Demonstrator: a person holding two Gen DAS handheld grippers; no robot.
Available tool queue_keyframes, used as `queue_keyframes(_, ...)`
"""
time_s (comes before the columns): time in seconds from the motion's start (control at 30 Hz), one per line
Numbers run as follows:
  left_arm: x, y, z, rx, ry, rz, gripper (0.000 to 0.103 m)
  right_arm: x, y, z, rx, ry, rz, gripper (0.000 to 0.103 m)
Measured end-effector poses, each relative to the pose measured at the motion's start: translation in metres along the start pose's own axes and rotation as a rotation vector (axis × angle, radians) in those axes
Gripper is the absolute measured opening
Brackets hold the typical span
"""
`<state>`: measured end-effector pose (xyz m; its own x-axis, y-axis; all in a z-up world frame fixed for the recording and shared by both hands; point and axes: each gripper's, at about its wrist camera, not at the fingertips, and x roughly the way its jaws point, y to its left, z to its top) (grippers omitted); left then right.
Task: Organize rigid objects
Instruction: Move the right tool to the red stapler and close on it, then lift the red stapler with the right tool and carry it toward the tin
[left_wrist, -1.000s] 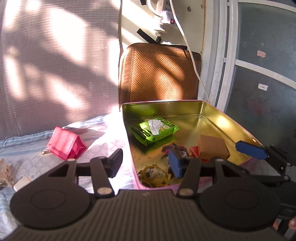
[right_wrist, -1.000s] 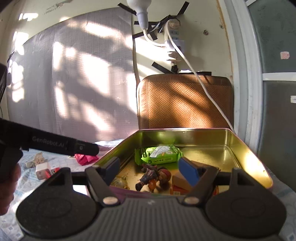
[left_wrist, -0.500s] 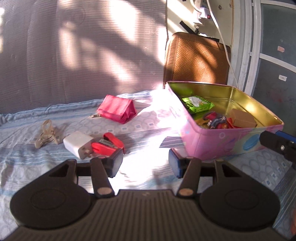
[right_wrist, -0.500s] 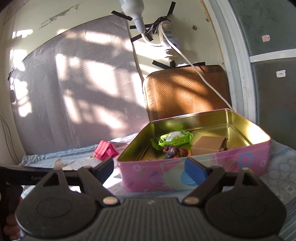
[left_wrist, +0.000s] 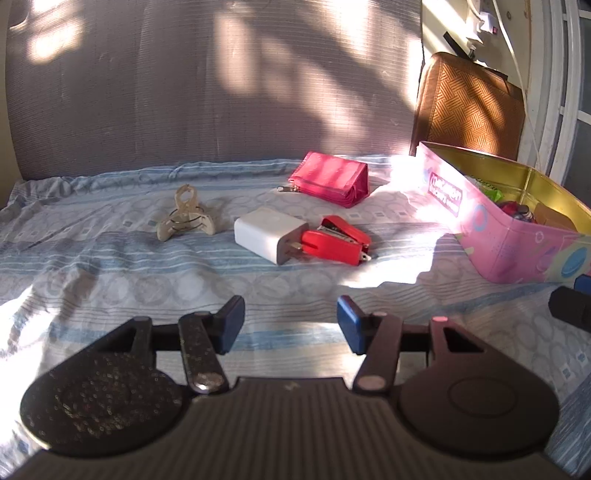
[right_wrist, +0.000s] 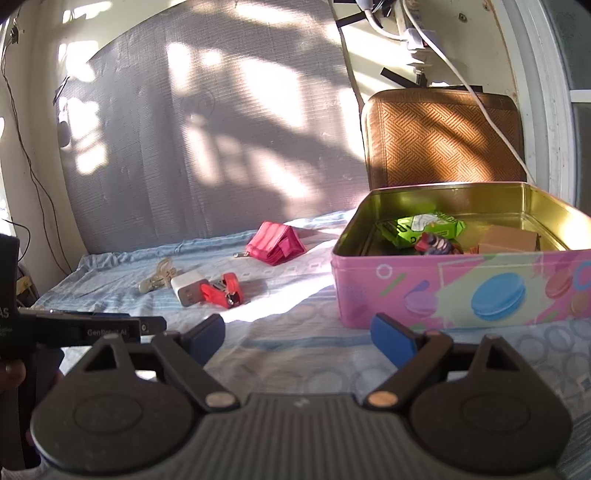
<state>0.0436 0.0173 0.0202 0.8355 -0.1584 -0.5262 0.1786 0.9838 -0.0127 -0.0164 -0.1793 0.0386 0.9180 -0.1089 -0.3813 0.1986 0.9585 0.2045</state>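
Note:
A pink tin box (right_wrist: 458, 291) stands open on the bed at the right, holding a green packet (right_wrist: 424, 227), a toy figure (right_wrist: 436, 243) and a brown box (right_wrist: 509, 238); it also shows in the left wrist view (left_wrist: 498, 243). On the sheet lie a red stapler (left_wrist: 336, 240), a white charger (left_wrist: 267, 234), a beige hair claw (left_wrist: 184, 216) and a pink purse (left_wrist: 332, 179). My left gripper (left_wrist: 290, 325) is open and empty, low over the sheet in front of the stapler. My right gripper (right_wrist: 297, 338) is open and empty, in front of the tin.
A brown woven cushion (right_wrist: 443, 136) leans on the wall behind the tin, with a white cable (right_wrist: 476, 92) hanging over it. A grey mat (left_wrist: 207, 81) covers the wall behind the bed. The left gripper's body (right_wrist: 74, 328) shows at the right wrist view's left edge.
Both grippers have pulled back from over the tin. The left one has swung left to face the loose items on the sheet. Both stay open.

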Motion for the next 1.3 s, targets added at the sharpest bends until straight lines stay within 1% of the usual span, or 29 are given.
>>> queue_keyframes(0.27, 0.003, 0.024, -0.008, -0.03, 0.011, 0.024, 0.058, 0.01, 0.017, -0.004, -0.033, 0.041, 0.019, 0.088)
queue_keyframes(0.4, 0.004, 0.041, -0.009, -0.066, 0.015, 0.034, 0.058, 0.016, 0.026, -0.004, -0.061, 0.059, 0.038, 0.087)
queue_keyframes(0.5, 0.005, 0.055, -0.007, -0.101, 0.014, 0.049, 0.058, 0.023, 0.035, -0.001, -0.1, 0.073, 0.062, 0.082)
queue_keyframes(0.57, 0.008, 0.061, -0.009, -0.11, 0.018, 0.072, 0.058, 0.034, 0.044, 0.006, -0.152, 0.088, 0.098, 0.072)
queue_keyframes(0.6, 0.01, 0.065, -0.01, -0.124, 0.029, 0.07, 0.058, 0.041, 0.051, 0.009, -0.192, 0.093, 0.117, 0.069)
queue_keyframes(0.67, 0.011, 0.071, -0.01, -0.157, 0.024, 0.047, 0.059, 0.06, 0.066, 0.016, -0.273, 0.102, 0.121, 0.061)
queue_keyframes(0.7, 0.011, 0.071, -0.011, -0.161, 0.024, 0.044, 0.059, 0.072, 0.072, 0.02, -0.303, 0.111, 0.121, 0.059)
queue_keyframes(0.77, 0.01, 0.071, -0.011, -0.157, 0.018, 0.041, 0.059, 0.103, 0.083, 0.028, -0.347, 0.15, 0.119, 0.051)
queue_keyframes(0.83, 0.01, 0.071, -0.012, -0.158, 0.015, 0.038, 0.059, 0.13, 0.093, 0.032, -0.393, 0.174, 0.095, 0.047)
queue_keyframes(0.97, 0.01, 0.073, -0.012, -0.171, 0.009, 0.031, 0.058, 0.181, 0.104, 0.031, -0.472, 0.24, 0.049, 0.046)
queue_keyframes(1.0, 0.01, 0.073, -0.013, -0.172, 0.009, 0.03, 0.058, 0.186, 0.103, 0.031, -0.464, 0.226, 0.058, 0.046)
queue_keyframes(1.07, 0.01, 0.073, -0.013, -0.174, 0.008, 0.028, 0.058, 0.189, 0.102, 0.032, -0.446, 0.233, 0.083, 0.04)
queue_keyframes(1.17, 0.009, 0.074, -0.013, -0.18, 0.006, 0.021, 0.058, 0.175, 0.099, 0.028, -0.436, 0.227, 0.121, 0.034)
queue_keyframes(1.3, 0.009, 0.075, -0.013, -0.182, 0.005, 0.01, 0.059, 0.137, 0.088, 0.014, -0.433, 0.234, 0.178, 0.033)
